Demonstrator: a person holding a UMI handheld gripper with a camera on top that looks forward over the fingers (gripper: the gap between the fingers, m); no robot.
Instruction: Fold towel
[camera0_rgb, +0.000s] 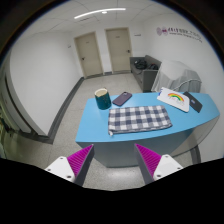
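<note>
Towel (139, 119) beyond open fingers (77, 160)

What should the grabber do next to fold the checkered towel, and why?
Probably move forward and down toward the near edge of the flat black-and-white checkered cloth towel on the blue table. The gripper is open, empty, and well short of the towel, which is not yet folded.

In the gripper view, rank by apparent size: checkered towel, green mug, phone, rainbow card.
1. checkered towel, clearly largest.
2. rainbow card.
3. green mug and phone look alike; unranked.
The tongs are open, short of the blue table.
</note>
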